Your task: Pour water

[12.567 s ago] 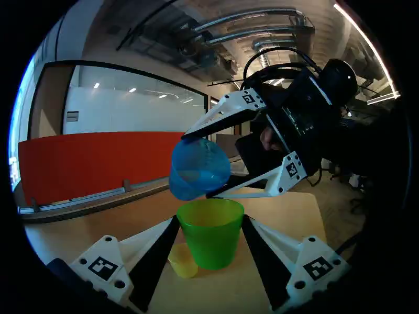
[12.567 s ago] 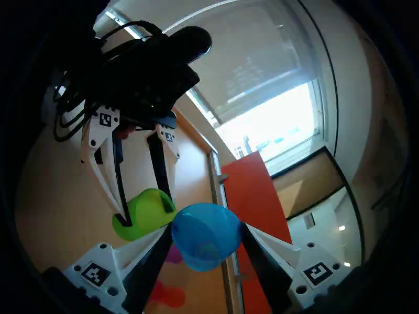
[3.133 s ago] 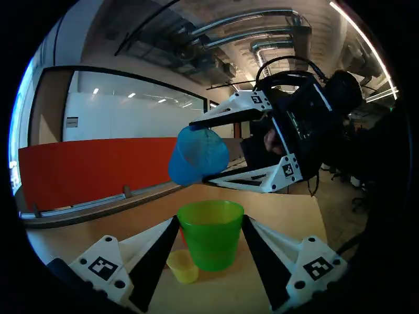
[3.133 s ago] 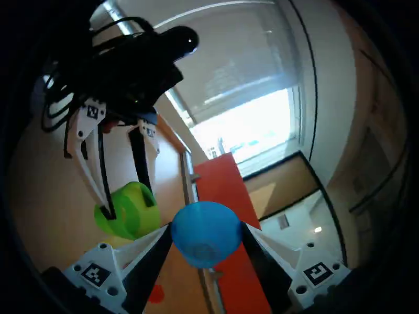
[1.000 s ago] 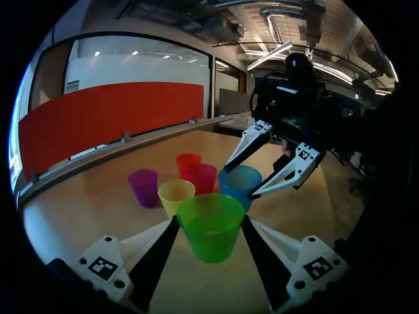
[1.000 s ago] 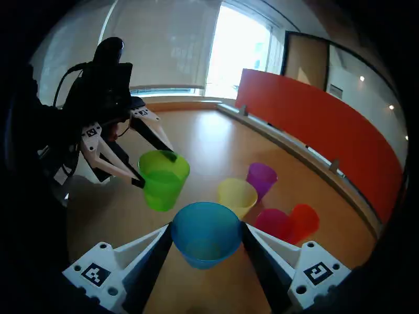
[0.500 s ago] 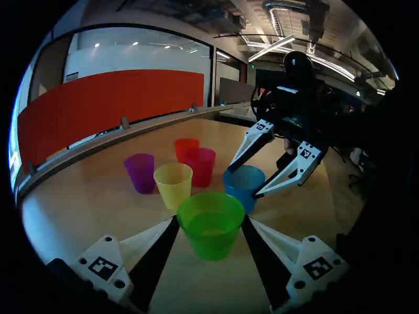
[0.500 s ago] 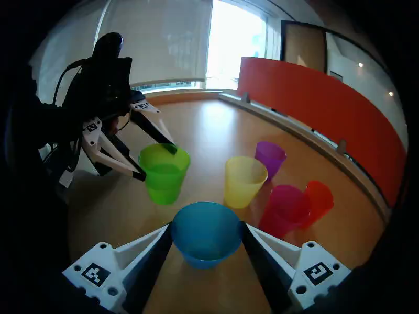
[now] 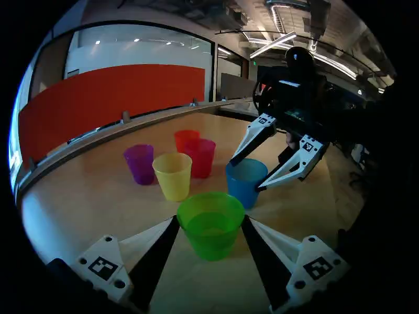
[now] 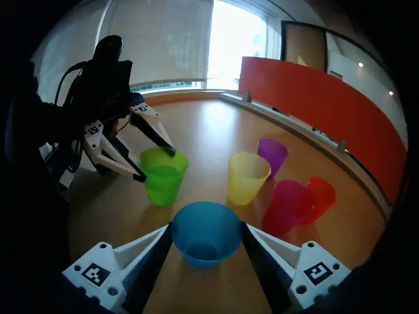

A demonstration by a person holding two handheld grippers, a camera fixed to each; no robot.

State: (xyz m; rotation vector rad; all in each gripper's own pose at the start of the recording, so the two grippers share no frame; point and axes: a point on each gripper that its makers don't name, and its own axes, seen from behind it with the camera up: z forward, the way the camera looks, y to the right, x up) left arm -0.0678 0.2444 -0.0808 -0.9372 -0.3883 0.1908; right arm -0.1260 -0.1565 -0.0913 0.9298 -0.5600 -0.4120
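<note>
In the left gripper view, the left gripper [image 9: 209, 220] has its jaws closed in on the green cup [image 9: 210, 233], one finger pressing each side of the wall just under the rim, at the cup's 9 and 3 o'clock. The cup stands upright at 6 o'clock in that view, mouth open to the camera, and a liquid level shows part-way up inside it. From the green cup, the blue cup [image 9: 245, 184] is close by at about 1 o'clock, also upright. The right gripper [image 9: 245, 175] reaches down to it from 1 o'clock, and its jaws are drawn in against opposite sides of the cup near the rim. In the right gripper view the blue cup sits squarely between that gripper's two fingers at 6 o'clock, both fingers touching its wall. Its bottom looks darker, but I cannot tell whether it holds any water. Both held cups are low over the wooden surface [image 9: 89, 193], and I cannot tell whether their bases rest on it. Four other cups stand upright on the surface and neither gripper touches them. The yellow cup [image 9: 173, 176] is at 11 o'clock from the green one, and the purple cup [image 9: 140, 164] is farther out at 10 o'clock. The pink cup [image 9: 201, 157] is at 12 o'clock, with the red cup [image 9: 185, 141] just behind it. An orange-red partition [image 9: 105, 97] runs along the far edge of the surface.
</note>
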